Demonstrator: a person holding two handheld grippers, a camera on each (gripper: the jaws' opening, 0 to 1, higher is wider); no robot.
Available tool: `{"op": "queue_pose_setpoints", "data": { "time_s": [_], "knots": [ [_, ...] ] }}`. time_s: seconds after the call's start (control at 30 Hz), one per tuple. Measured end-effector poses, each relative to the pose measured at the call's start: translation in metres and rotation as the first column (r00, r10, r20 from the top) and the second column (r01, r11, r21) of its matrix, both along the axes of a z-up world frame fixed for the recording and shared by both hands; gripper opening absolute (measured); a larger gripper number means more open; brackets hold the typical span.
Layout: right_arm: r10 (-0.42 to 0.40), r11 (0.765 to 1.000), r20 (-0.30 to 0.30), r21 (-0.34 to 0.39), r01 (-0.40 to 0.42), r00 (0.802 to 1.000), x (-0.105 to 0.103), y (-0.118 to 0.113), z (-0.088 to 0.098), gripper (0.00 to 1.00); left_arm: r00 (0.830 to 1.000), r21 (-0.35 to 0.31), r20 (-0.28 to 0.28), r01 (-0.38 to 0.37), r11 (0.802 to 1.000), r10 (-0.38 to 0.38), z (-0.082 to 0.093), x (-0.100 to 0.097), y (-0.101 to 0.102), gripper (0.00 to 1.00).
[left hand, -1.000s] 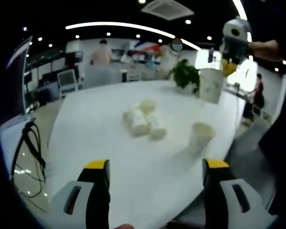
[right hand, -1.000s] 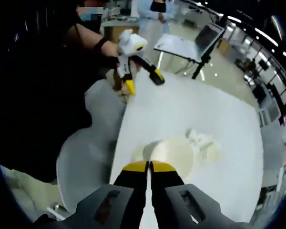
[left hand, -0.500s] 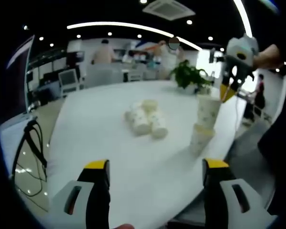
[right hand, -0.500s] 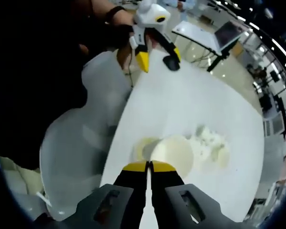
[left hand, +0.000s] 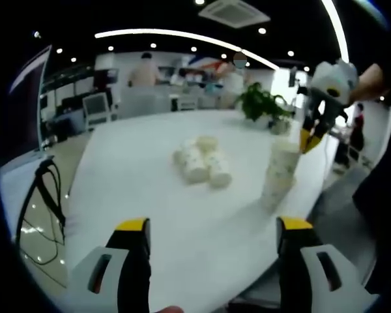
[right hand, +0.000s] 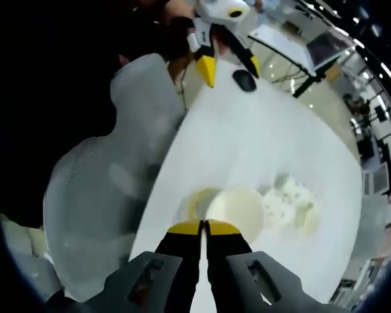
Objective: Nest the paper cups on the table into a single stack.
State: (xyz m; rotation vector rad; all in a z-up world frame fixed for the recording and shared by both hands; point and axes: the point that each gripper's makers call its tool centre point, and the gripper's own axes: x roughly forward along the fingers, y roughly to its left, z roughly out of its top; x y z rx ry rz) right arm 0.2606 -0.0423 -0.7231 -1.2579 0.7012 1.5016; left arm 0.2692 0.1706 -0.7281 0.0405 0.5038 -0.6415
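In the left gripper view my left gripper (left hand: 213, 225) stands open over the near edge of the white table (left hand: 150, 195), with nothing between its jaws. Several paper cups (left hand: 200, 163) lie on their sides mid-table. At the right edge, a held paper cup (left hand: 282, 158) sits partly inside a standing cup (left hand: 271, 190), and my right gripper (left hand: 305, 139) pinches its rim from above. The right gripper view looks down into that held cup (right hand: 237, 210), with my right gripper (right hand: 204, 227) shut on its near rim and the lower cup's rim (right hand: 194, 203) peeking out at left. The left gripper (right hand: 227, 73) hangs open at the top.
A potted plant (left hand: 259, 104) stands at the table's far side. A grey chair (right hand: 101, 189) is against the table edge beside the stack. Cables (left hand: 44, 195) trail on the floor at the left. People stand in the background.
My right gripper has brought the held cup down from above the table into the standing cup at the right edge. The left gripper has stayed open and nearly still.
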Motion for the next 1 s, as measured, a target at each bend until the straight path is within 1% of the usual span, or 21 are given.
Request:
{"op": "queue_pose_setpoints", "data": {
  "time_s": [0.2, 0.37, 0.43, 0.47, 0.53, 0.57, 0.67, 0.77, 1.0],
  "knots": [
    [0.007, 1.000, -0.009, -0.006, -0.007, 1.000, -0.004, 0.001, -0.008, 0.00, 1.000, -0.001, -0.004, -0.008, 1.000, 0.008, -0.001, -0.002, 0.002, 0.78],
    [0.042, 0.999, 0.006, -0.027, -0.042, 0.999, -0.002, -0.002, -0.017, 0.00, 1.000, 0.000, -0.009, -0.012, 1.000, 0.012, -0.002, -0.004, 0.004, 0.78],
    [0.049, 0.998, 0.002, -0.027, -0.049, 0.999, -0.003, -0.002, -0.018, 0.00, 1.000, 0.000, -0.008, -0.014, 1.000, 0.014, -0.002, -0.004, 0.005, 0.78],
    [0.041, 0.999, -0.012, -0.029, -0.041, 0.999, -0.004, -0.002, -0.020, 0.01, 1.000, -0.001, -0.009, -0.018, 1.000, 0.018, -0.002, -0.004, 0.005, 0.78],
    [0.029, 0.999, -0.020, -0.016, -0.029, 0.999, -0.005, 0.000, -0.022, 0.08, 1.000, -0.003, -0.010, -0.023, 1.000, 0.023, -0.002, -0.004, 0.006, 0.78],
    [0.021, 1.000, -0.028, -0.014, -0.021, 0.999, -0.006, 0.000, -0.022, 0.09, 1.000, -0.004, -0.009, -0.023, 1.000, 0.023, -0.002, -0.004, 0.006, 0.78],
    [0.006, 1.000, -0.050, -0.014, -0.007, 0.999, -0.008, -0.001, -0.026, 0.10, 1.000, -0.004, -0.011, -0.023, 1.000, 0.023, -0.003, -0.004, 0.005, 0.78],
    [-0.007, 1.000, -0.057, -0.007, 0.007, 0.998, -0.008, -0.001, -0.026, 0.11, 1.000, -0.007, -0.013, -0.024, 1.000, 0.024, -0.003, -0.005, 0.004, 0.78],
    [-0.027, 1.000, -0.061, -0.005, 0.026, 0.998, -0.010, -0.005, -0.028, 0.11, 1.000, -0.007, -0.013, -0.022, 1.000, 0.022, -0.004, -0.005, 0.004, 0.78]
  ]
}}
